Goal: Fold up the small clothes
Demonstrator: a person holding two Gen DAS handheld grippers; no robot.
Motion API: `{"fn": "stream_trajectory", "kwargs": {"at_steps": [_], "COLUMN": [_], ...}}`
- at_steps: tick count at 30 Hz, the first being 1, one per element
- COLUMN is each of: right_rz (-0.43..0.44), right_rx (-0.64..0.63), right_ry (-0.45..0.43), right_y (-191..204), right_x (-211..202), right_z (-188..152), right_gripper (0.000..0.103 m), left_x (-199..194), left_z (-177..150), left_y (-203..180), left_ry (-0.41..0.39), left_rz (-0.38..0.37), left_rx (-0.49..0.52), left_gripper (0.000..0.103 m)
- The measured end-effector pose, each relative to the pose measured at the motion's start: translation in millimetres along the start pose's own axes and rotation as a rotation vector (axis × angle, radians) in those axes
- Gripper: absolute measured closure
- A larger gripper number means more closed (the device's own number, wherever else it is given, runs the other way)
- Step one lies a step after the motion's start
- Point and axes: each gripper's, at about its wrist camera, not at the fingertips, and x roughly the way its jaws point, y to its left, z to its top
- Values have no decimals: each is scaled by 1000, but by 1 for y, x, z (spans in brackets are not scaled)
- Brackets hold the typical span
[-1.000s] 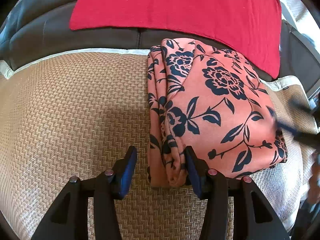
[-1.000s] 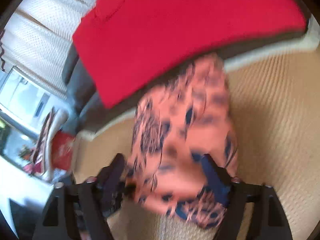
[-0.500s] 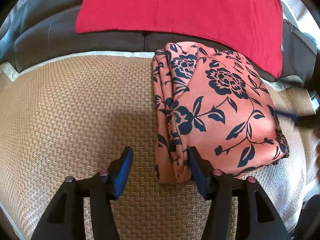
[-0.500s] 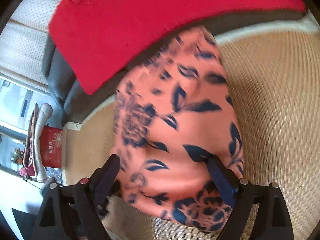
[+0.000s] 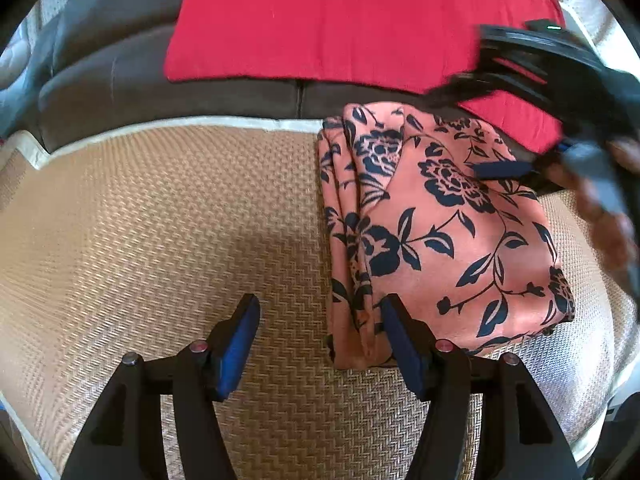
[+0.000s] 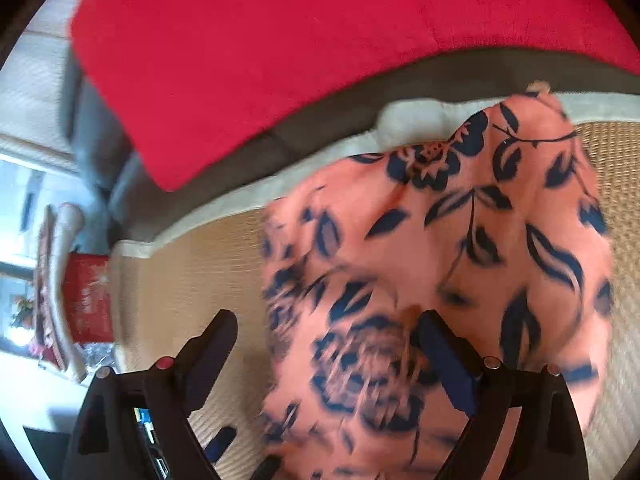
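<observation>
Closest in, the left gripper (image 5: pixel 318 334) hangs low over the woven mat (image 5: pixel 160 240), jaws spread wide and gripping nothing; its right finger sits just against the near left corner of the floral garment (image 5: pixel 440 224), its left finger over bare weave. That garment, salmon cloth printed with dark flowers, lies folded into a rough rectangle on the mat, which is our landmark: it sits toward the mat's far right, its far end reaching the mat's pale border.

Over on the other side, the right gripper (image 6: pixel 324 344) is wide apart too. The cloth spreads under and past it, but the view is smeared and I cannot tell whether a pad touches fabric; nothing is pinched.

How will it handle? By the look of it, light, thin and limp, probably a bit slick, so layers may slide apart if lifted by one ply. Along its left side the stacked fold edges show as several ridges. My judgement: take hold there or at a corner, pinching through all layers at once, one gripper per corner, and keep it low over the mat.

Beyond the mat's far border, a dark sofa cushion (image 5: pixel 120 80), and draped on it a plain red cloth (image 5: pixel 340 20), flat and untouched.
</observation>
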Motion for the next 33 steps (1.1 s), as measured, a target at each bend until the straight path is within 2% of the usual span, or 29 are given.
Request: {"fn": "stream_trajectory", "kwargs": {"at_steps": [2,6,14,18,19,21,24,33], "right_rz": [-1,-75,-326,-419,-444,-494,-508,-528], "right_rx": [-41,-101,-233,-291,-316,-349,-361,-350], "right_ry": [-40,-143,-347,-434,-457,-516,-557,-564], "right_y": [3,-5,-20,-13,-9,2,8,12], "right_x": [-24,-73,-144,-158,-159,-163,-168,-170], "right_z": [-21,-79,-201,-236,-243,-250,-249,-239], "right_gripper": [10,10,10,6,2,2,1,0], "left_x": [-8,-28,-64,-83,-86,-92,-100,-111], "left_z": [-1,-8,-21,-25,-26,-25,-24,-20], "left_y": [-1,-1,-14,-19,-19,-21,-26,-42], "left_ry": [-15,-45,-98,-127,-130,-139,-160,-186], "left_rz": [3,2,22,49,50,54,61,62], "left_rx": [3,-14,-17,-19,-20,-25,-20,19], "left_gripper": [37,33,22,19,19,18,18,17]}}
